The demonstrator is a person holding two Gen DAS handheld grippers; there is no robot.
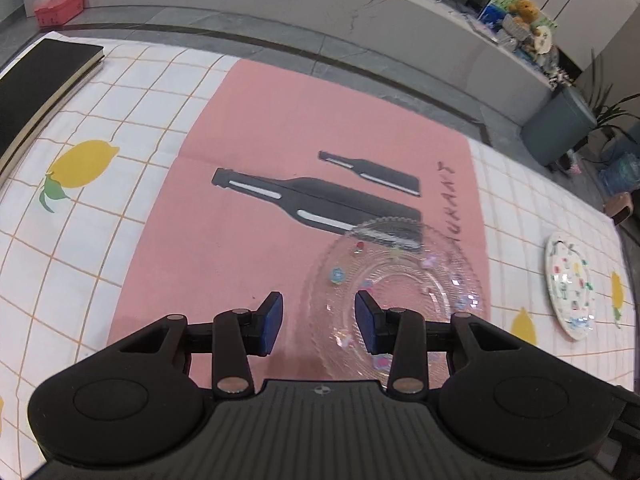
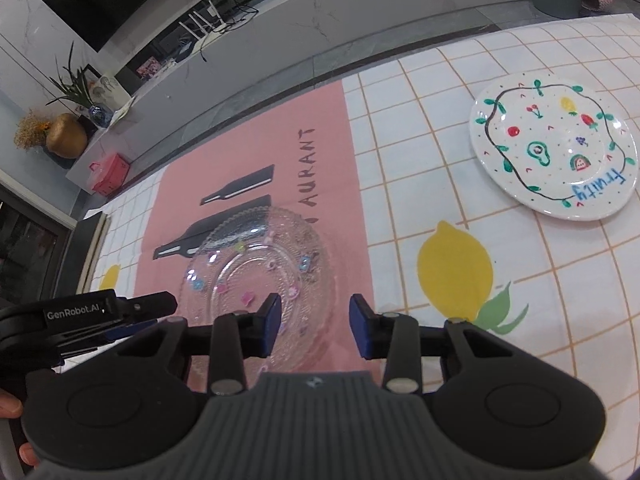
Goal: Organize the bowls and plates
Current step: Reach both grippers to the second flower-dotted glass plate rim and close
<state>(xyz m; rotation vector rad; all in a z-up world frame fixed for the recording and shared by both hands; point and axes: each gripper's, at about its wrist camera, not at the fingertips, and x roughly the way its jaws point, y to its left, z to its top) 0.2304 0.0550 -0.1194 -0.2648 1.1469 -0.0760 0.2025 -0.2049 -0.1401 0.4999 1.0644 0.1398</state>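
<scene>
A clear glass plate with small coloured flowers lies on the pink placemat. My left gripper hangs just above its left rim: one blue pad is over the plate and the other over the mat. The jaws stand apart and hold nothing. In the right wrist view my right gripper straddles the right rim of the same glass plate, also open and holding nothing. The left gripper shows at that plate's other side. A white plate painted with fruit lies to the right on the tablecloth.
A white checked tablecloth with lemon prints covers the table. A black book lies at its far left corner. Beyond the table's far edge are grey floor, a low white cabinet and a pink case.
</scene>
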